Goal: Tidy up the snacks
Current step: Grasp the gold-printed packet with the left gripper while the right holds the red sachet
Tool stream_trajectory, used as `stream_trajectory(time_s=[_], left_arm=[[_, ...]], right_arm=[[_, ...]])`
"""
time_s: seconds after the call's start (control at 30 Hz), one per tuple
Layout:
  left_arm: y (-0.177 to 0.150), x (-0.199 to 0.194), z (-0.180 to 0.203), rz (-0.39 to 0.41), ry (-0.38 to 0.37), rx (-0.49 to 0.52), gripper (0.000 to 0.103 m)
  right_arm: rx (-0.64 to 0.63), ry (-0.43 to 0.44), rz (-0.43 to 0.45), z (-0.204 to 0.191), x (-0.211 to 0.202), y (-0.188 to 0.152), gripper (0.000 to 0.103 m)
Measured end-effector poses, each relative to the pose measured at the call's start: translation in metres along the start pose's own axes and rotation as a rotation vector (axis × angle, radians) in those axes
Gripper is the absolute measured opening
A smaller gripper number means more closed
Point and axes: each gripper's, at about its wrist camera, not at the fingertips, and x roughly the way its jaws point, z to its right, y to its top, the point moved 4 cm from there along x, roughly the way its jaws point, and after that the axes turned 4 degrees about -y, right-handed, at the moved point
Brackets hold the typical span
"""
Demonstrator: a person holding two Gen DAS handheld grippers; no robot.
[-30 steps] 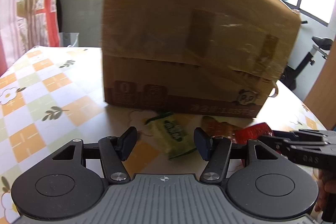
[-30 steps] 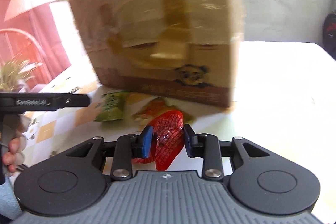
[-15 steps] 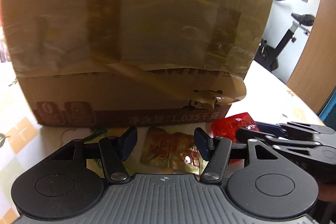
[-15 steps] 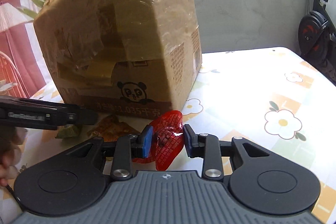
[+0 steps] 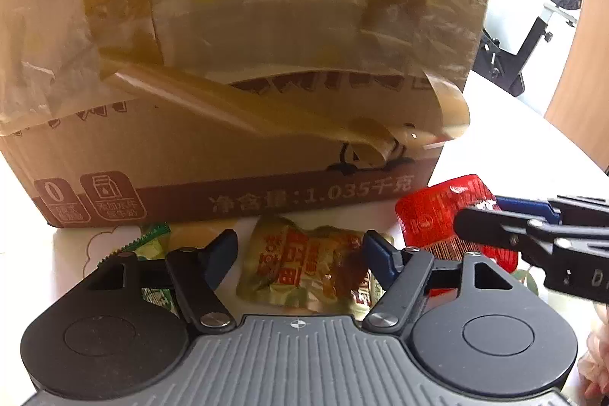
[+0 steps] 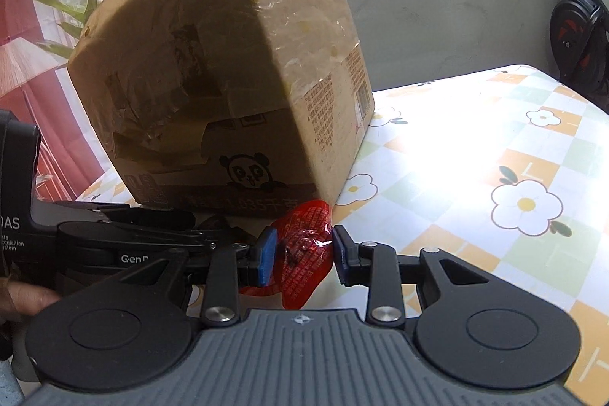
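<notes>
Sorting barely begun: your right gripper (image 6: 300, 255) clamps the red packet (image 6: 304, 253) beside the cardboard box (image 6: 228, 82), while your left gripper (image 5: 298, 255) is opening over the yellow-green pouch (image 5: 308, 265), ungrasped.

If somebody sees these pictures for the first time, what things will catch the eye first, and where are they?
A big cardboard box wrapped in tape stands on the flowered tablecloth and fills most of both views. At its right front corner, the right gripper is shut on a shiny red snack packet. The left gripper, jaws opening, hovers over a yellow-green snack packet lying before the box.
</notes>
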Motion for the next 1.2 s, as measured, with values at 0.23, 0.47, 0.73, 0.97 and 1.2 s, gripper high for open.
stream_trajectory(time_s=[0.23,0.47,0.73,0.97,1.2], left_arm=[[-0.011,-0.006,0.002,0.009,0.019,-0.021,0.079],[-0.012,-0.002,0.014,0.0,-0.028,0.029,0.087],[-0.016,0.001,0.011,-0.003,-0.034,0.033,0.094],[-0.018,-0.013,0.003,0.014,-0.079,0.073,0.078],[-0.017,-0.019,0.005,0.007,-0.104,0.086,0.044]], right_arm=[[0.011,0.001,-0.007,0.0,0.001,0.001,0.033],[0.013,0.002,-0.004,0.0,0.001,0.001,0.033],[0.031,0.01,-0.005,0.002,0.002,0.0,0.033],[0.033,0.012,-0.008,0.001,0.002,0.0,0.033],[0.032,0.012,-0.009,0.001,0.002,0.0,0.033]])
